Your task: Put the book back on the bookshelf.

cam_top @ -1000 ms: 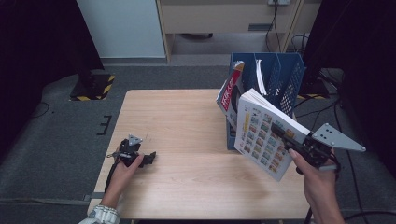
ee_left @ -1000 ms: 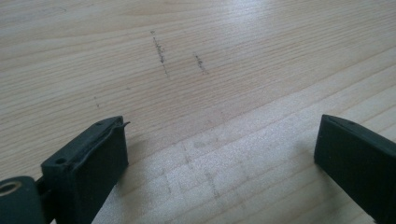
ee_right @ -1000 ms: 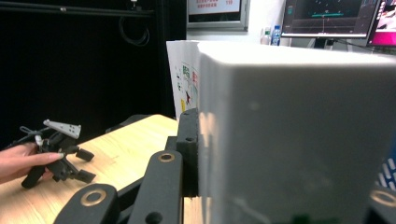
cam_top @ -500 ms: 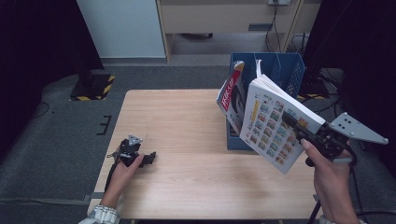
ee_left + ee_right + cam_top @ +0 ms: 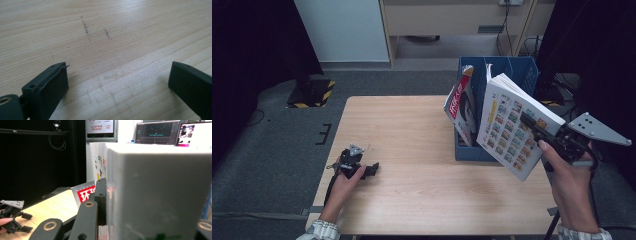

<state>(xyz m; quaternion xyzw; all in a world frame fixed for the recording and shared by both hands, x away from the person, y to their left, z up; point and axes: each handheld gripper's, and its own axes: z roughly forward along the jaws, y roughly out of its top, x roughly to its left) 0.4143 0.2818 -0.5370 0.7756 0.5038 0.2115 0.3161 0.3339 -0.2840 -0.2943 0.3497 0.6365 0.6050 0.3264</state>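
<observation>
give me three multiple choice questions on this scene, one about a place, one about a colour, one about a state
1. Where is the left gripper?
A. in the file box
B. low on the table near its left edge
C. on the floor

2. What colour is the file box?
A. blue
B. red
C. yellow

3. What is the state of the right gripper?
A. open and empty
B. lying on the table
C. shut on the thick book

Answers:
1 B, the high view shows the hand resting it on the wood by the left edge.
2 A, its walls are blue at the table's right side.
3 C, the right gripper view shows a black jaw pressed against the book's side, and the book is off the table.
</observation>
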